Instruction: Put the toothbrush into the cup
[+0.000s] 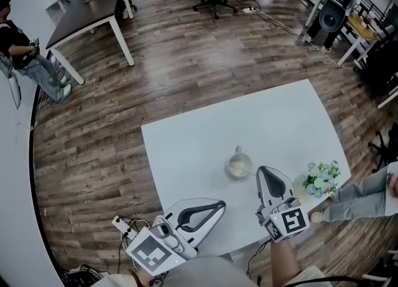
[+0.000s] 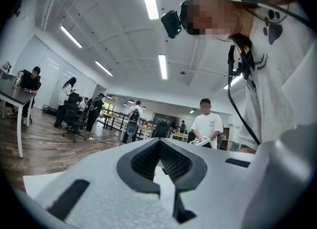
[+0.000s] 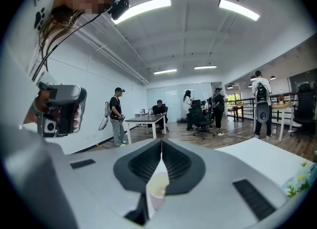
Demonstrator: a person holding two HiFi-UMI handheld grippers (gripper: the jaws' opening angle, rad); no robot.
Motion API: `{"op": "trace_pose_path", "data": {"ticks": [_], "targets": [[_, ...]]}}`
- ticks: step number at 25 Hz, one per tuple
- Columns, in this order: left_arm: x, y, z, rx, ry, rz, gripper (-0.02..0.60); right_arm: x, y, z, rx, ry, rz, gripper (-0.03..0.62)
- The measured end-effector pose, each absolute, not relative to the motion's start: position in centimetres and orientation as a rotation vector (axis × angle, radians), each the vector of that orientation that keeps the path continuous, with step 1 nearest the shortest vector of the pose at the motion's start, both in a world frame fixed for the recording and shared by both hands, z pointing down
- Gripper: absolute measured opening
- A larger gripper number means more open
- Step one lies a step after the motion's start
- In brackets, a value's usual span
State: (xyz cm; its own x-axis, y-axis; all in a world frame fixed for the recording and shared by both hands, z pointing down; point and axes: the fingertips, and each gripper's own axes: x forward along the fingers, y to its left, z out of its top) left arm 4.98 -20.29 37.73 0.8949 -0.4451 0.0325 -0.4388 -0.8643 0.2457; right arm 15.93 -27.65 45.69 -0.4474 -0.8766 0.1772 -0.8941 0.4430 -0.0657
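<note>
A pale cup (image 1: 239, 165) stands on the white table (image 1: 199, 143), towards its near right. A short pale stub, perhaps the toothbrush, rises at the cup's far rim; I cannot make it out clearly. My right gripper (image 1: 260, 169) hovers just right of the cup, shut with nothing between its jaws. In the right gripper view the cup (image 3: 157, 189) shows below the closed tips of the right gripper (image 3: 161, 142). My left gripper (image 1: 222, 204) hangs over the table's near edge, shut and empty. In its own view the left gripper (image 2: 159, 141) points level across the room.
A small bunch of artificial flowers (image 1: 321, 179) sits at the table's right edge, close to my right gripper. A seated person's leg (image 1: 360, 200) is beside that edge. A dark desk (image 1: 87, 6) and office chairs stand far off on the wooden floor.
</note>
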Motion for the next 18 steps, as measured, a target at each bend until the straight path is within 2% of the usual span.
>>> {"op": "trace_pose_path", "data": {"ticks": [18], "targets": [[4.4,-15.5,36.0,2.856,-0.658,-0.075,0.008,12.5,-20.4,38.3,1.548,-2.669,0.1,0.017]]}}
